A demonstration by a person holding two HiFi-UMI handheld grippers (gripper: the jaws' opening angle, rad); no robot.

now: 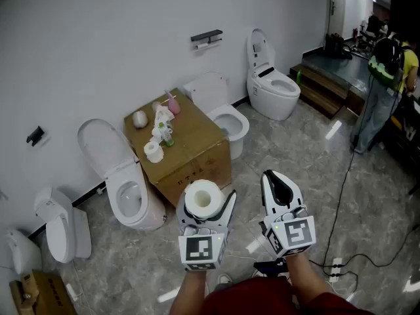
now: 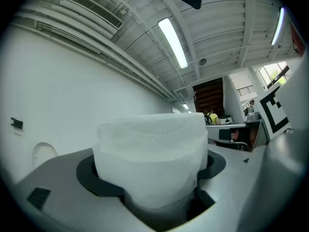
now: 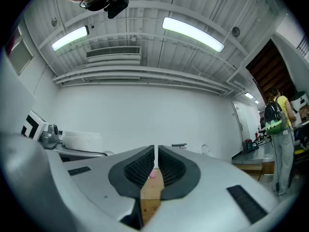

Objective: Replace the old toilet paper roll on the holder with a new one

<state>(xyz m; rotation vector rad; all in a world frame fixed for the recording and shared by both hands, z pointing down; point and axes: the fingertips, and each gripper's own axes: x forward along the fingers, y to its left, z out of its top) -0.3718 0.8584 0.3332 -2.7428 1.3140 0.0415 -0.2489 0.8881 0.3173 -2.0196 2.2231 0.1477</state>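
The new toilet paper roll (image 1: 201, 197) is gripped by the left gripper (image 1: 205, 203), low in the middle of the head view, above the grey marbled floor (image 1: 295, 156) and well apart from the wall. It stands on end, with its hollow core facing up. In the left gripper view the roll (image 2: 150, 153) fills the gap, and the dark pads press on its two sides, with the jaws spread wide around it.

Just beside it, the right gripper (image 1: 276, 182) has its jaws pressed together. The right gripper view shows the ribbed pads (image 3: 140, 167) meeting with only a hairline between them and nothing held.

Ahead of both grippers stands a cardboard box (image 1: 193, 151). A smaller toilet paper roll (image 1: 153, 151), a green bottle (image 1: 168, 136), a pink item (image 1: 173, 103) and a round pale object (image 1: 139, 118) sit on its top.

An open toilet (image 1: 128, 188) stands to the left of the box and a second toilet (image 1: 228, 120) to its right. A third toilet (image 1: 272, 84), with its lid raised, stands further right along the wall. The dark toilet paper holder (image 1: 207, 37) is fixed to the white wall above the second toilet. Something white hangs just under it, though I cannot tell whether that is a roll.

At the far right stands a person in a yellow top (image 1: 387, 77), and a power strip (image 1: 336, 266) lies on the floor near the right gripper.
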